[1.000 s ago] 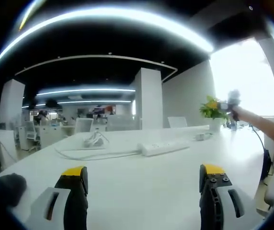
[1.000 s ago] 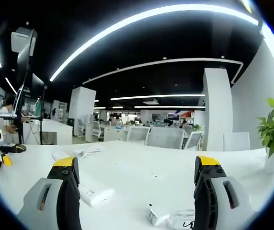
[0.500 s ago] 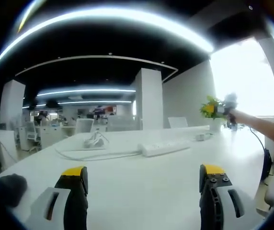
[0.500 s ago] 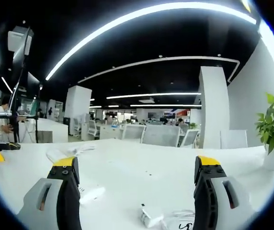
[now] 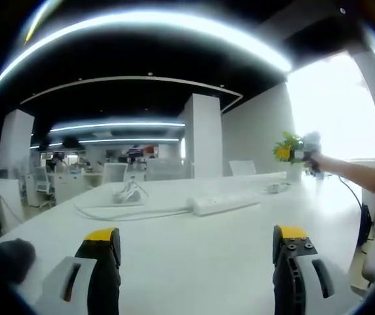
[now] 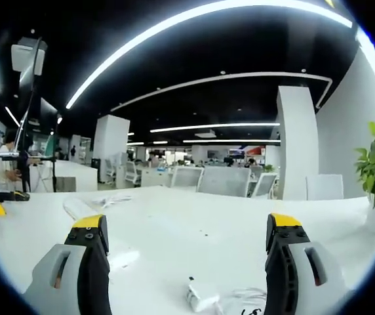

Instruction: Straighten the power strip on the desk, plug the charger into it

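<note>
In the left gripper view, we see the left gripper with jaws spread wide and nothing between them, above the white desk. Beyond it, the power strip lies flat at mid-desk, its cable trailing left. The right gripper appears far right, held up near a potted plant; we cannot tell its jaw state there.

In the right gripper view, we see its jaws parted and empty. The charger lies on the desk between them, beside its coiled cord.
</note>
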Demonstrator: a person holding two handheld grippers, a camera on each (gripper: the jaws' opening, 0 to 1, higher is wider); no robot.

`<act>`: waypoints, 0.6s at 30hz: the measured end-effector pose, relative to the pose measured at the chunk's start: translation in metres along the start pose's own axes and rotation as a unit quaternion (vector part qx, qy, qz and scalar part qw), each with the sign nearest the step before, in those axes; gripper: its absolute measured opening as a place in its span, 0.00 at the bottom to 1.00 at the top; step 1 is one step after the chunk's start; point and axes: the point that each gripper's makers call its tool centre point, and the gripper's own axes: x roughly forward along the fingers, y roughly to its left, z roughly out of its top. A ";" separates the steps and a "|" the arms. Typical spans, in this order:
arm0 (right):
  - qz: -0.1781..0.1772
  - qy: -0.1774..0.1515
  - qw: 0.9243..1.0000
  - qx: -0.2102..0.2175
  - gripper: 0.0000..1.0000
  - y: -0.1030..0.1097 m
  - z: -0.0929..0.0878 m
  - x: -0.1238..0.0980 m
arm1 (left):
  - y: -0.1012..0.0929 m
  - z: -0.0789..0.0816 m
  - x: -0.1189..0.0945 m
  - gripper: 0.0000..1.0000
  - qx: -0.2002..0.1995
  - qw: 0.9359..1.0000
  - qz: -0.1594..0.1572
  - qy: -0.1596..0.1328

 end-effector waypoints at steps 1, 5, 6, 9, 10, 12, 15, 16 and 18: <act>0.000 -0.001 1.000 -0.001 1.00 -0.001 0.000 0.000 | 0.000 0.000 0.000 0.99 0.000 1.000 0.000 0.000; 0.002 0.002 1.000 -0.006 1.00 -0.002 -0.005 0.003 | -0.001 -0.001 0.001 0.99 0.001 1.000 -0.001 0.003; 0.002 0.000 1.000 -0.009 1.00 -0.004 -0.006 0.004 | -0.001 -0.001 0.002 0.99 0.002 1.000 -0.001 0.003; 0.002 -0.001 1.000 -0.004 1.00 -0.005 -0.008 0.005 | -0.002 0.000 0.002 0.99 0.002 1.000 -0.002 0.001; 0.002 -0.003 1.000 -0.002 1.00 -0.005 -0.008 0.005 | -0.002 0.000 0.003 0.99 0.002 1.000 -0.002 0.001; 0.001 -0.004 1.000 0.000 1.00 -0.005 -0.009 0.005 | -0.001 -0.001 0.003 0.99 0.001 1.000 -0.002 0.003; 0.003 -0.003 1.000 0.001 1.00 -0.006 -0.010 0.006 | -0.001 -0.002 0.002 0.99 0.002 1.000 -0.002 0.004; 0.006 -0.004 1.000 0.000 1.00 -0.006 -0.010 0.007 | -0.001 -0.003 0.002 0.99 0.002 1.000 -0.001 0.005; 0.009 -0.001 1.000 -0.003 1.00 -0.007 -0.011 0.008 | 0.000 -0.003 0.002 0.99 0.002 1.000 0.000 0.005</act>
